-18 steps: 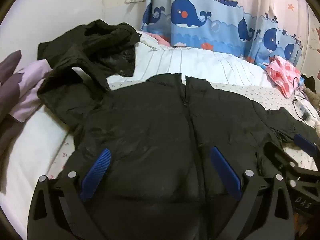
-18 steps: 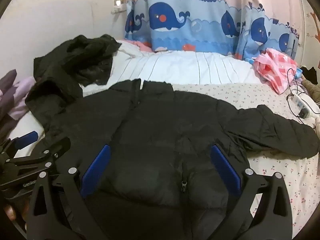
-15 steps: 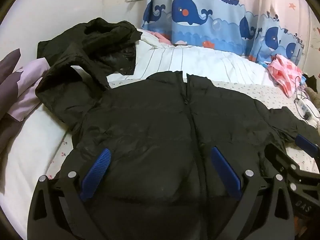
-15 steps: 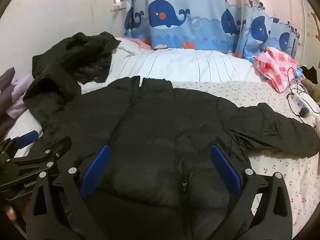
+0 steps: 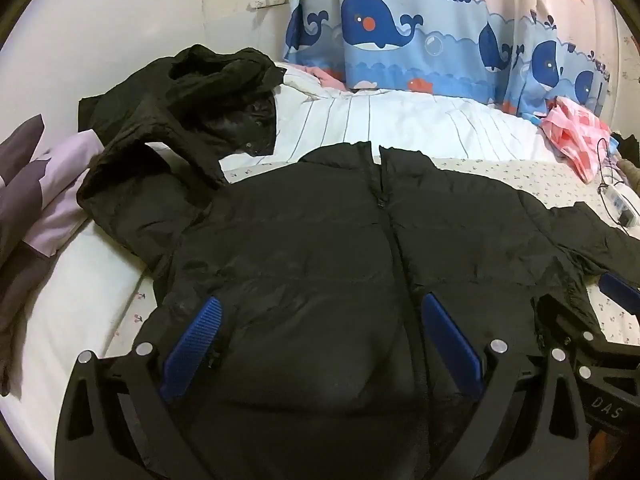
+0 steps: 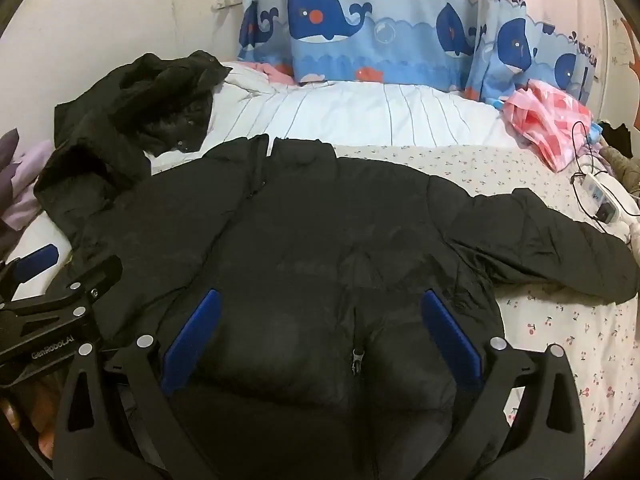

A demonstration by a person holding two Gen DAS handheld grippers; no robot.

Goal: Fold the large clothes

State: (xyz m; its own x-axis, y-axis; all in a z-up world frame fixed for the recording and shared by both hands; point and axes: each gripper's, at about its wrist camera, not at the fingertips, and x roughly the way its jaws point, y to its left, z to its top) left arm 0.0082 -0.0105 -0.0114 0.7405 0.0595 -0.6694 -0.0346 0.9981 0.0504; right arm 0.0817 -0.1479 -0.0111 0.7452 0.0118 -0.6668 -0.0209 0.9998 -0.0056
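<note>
A black puffer jacket (image 5: 328, 240) (image 6: 320, 232) lies flat and zipped on the bed, collar toward the curtain. One sleeve (image 6: 552, 248) stretches out to the right. My left gripper (image 5: 320, 312) hovers open over the jacket's lower left half, nothing between its blue pads. My right gripper (image 6: 318, 308) hovers open over the lower middle, straddling the zipper pull (image 6: 355, 360). Each gripper shows at the edge of the other's view: the right one (image 5: 600, 344), the left one (image 6: 52, 300).
A second black garment (image 5: 180, 120) lies crumpled at the back left, partly on a purple pillow (image 5: 44, 184). A pink cloth (image 6: 548, 120) and a power strip with cable (image 6: 600, 196) sit at the right. A whale-print curtain (image 6: 360, 28) hangs behind the bed.
Both views have shifted slightly: the jacket sits a little lower and nearer in the frames. Both grippers stay open.
</note>
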